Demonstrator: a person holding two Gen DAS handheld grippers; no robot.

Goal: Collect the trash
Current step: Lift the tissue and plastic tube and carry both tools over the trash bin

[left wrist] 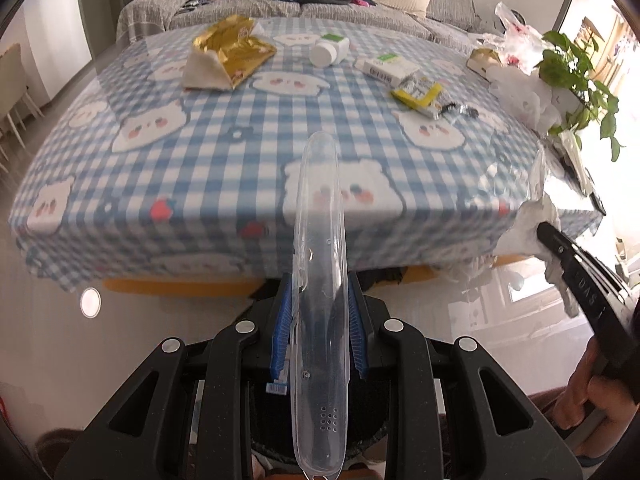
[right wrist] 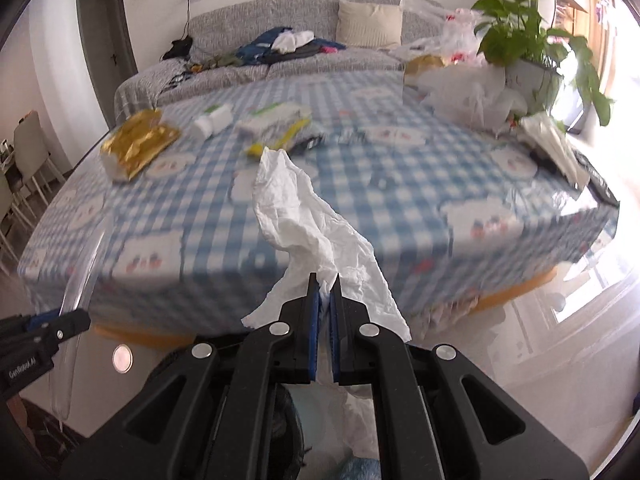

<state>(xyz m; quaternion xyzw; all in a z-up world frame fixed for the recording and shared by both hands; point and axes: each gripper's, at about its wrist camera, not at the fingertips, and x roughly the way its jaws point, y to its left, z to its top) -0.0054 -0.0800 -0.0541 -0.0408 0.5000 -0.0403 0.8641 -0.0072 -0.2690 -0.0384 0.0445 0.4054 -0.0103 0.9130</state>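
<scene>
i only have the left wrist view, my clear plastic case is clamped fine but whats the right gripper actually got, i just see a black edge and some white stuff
Observer: The right gripper is shut on a crumpled white tissue, pinched between its blue pads.
Operator: does the tissue hang clear of the table
Observer: From the right wrist view it sticks up and forward past the fingertips, in front of the checked tablecloth; I cannot tell whether it touches.
Operator: anything under the right gripper
Observer: A dark round rim shows below it with more white paper there; it may be a bin, but too little shows to be sure.
</scene>
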